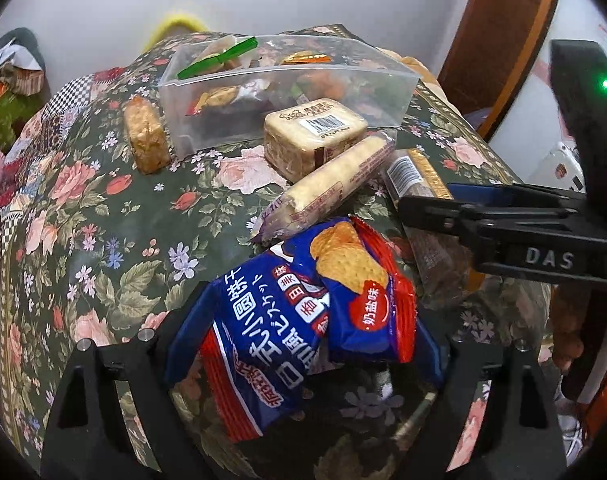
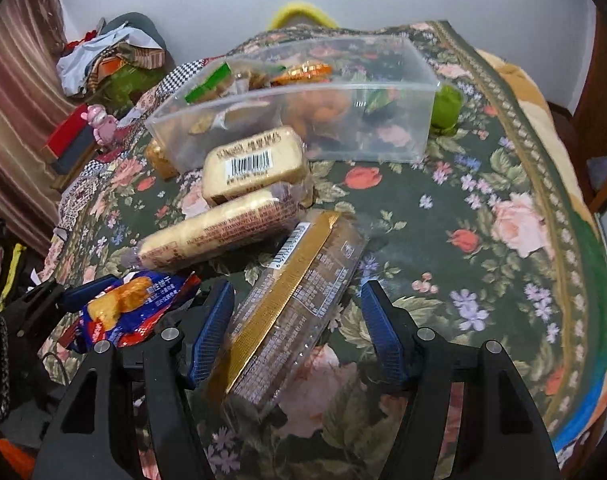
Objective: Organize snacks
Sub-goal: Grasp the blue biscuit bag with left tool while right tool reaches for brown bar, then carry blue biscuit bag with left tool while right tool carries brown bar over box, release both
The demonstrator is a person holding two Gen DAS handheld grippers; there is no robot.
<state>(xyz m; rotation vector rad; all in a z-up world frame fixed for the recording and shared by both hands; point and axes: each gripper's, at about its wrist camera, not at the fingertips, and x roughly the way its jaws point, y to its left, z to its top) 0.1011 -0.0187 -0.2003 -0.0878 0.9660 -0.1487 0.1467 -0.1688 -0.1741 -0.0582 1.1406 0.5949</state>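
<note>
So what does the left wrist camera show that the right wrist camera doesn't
Only the left wrist view shows the wooden door frame and the full front of the blue cracker bag between the left gripper fingers. Only the right wrist view shows the pink toy, the green cup and the right gripper straddling the gold-edged packet. Both share the clear bin, the square biscuit pack and the long cracker roll.

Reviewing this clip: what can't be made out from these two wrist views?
- Left wrist view: the left gripper's pads are hidden behind the blue biscuit bag, so contact is unclear.
- Right wrist view: the near end of the gold-edged pack is hidden behind the right gripper's fingers.
- Both views: snacks inside the clear bin are blurred through its wall.
- Right wrist view: print on the long cracker roll is too small.
</note>
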